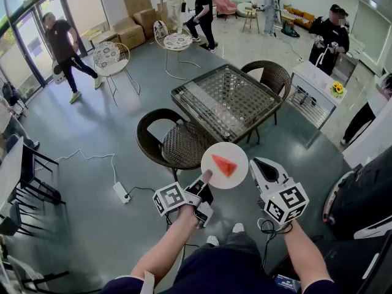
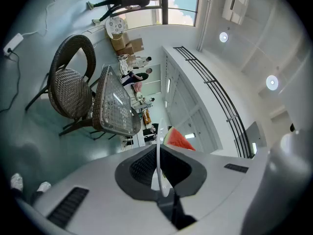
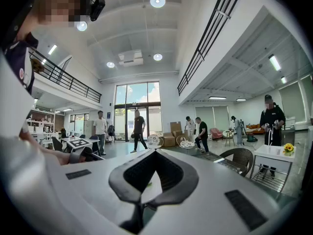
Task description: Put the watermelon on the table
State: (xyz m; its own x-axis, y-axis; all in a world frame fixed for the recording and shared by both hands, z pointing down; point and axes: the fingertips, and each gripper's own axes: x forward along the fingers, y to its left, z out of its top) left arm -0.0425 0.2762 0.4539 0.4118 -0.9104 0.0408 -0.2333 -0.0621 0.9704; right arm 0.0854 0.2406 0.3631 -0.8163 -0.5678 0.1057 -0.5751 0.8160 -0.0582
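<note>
While left hand-held gripper (image 1: 205, 177) clamps plate (image 1: 236, 152), watermelon (image 1: 223, 165) atop

Wicker chair (image 1: 174, 144), power strip (image 1: 121, 192), cardboard boxes (image 1: 136, 18)

A large, high-ceilinged open hall, like an office lobby. Glass entrance doors (image 1: 86, 8) at upper left, stacked cardboard boxes (image 1: 131, 32) upper centre, a mezzanine railing (image 3: 63, 77), wicker chairs (image 1: 177, 143) around a central glass-topped table (image 1: 229, 97), people (image 1: 201, 11) standing about.

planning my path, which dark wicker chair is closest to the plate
The near wicker chair, on the table's left side, just past the plate in the head view. The far wicker chair sits across the table, well away.
</note>
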